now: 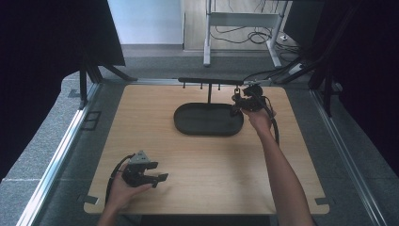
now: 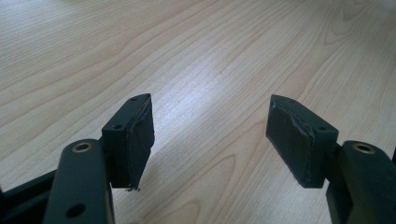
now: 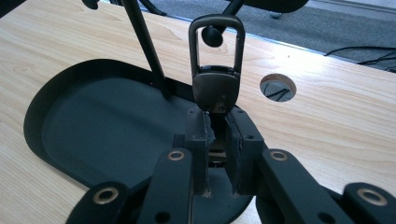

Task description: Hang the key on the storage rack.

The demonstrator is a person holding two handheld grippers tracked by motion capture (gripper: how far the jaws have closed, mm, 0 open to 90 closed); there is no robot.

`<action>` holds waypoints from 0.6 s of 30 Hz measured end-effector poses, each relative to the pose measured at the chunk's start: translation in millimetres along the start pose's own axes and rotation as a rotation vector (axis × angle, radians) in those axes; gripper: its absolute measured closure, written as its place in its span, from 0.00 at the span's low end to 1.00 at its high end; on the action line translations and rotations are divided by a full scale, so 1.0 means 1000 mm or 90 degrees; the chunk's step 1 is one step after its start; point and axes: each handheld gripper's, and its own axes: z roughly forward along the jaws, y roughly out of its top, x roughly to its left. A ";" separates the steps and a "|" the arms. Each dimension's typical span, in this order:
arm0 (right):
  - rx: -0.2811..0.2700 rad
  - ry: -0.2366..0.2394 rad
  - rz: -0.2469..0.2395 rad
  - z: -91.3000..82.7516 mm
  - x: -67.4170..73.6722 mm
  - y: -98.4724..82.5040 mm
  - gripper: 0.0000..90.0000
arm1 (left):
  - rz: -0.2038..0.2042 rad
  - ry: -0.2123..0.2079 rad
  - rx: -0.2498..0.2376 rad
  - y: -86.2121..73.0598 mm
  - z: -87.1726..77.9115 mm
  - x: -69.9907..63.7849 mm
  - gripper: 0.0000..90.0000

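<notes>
Left claw (image 1: 157, 175) rests low on the near left of the pale wood-grain desk (image 1: 197, 160), jaws spread, nothing between. Right claw (image 3: 215, 135), arm stretched far right, is clamped on a dark metal snap hook (image 3: 215, 65), its loop around a peg of the black rack (image 1: 209, 82) above the oval matte tray (image 1: 188, 127); the hook's lower part is hidden between the pads.

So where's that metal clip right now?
The metal clip is pinched in the right gripper, its loop hooked over a peg of the black stand, above the far right end of the dark tray.
</notes>
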 end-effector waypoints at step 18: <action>-0.026 -0.001 -0.011 -0.016 0.002 -0.007 0.73 | 0.002 -0.001 -0.003 0.001 -0.001 -0.001 0.37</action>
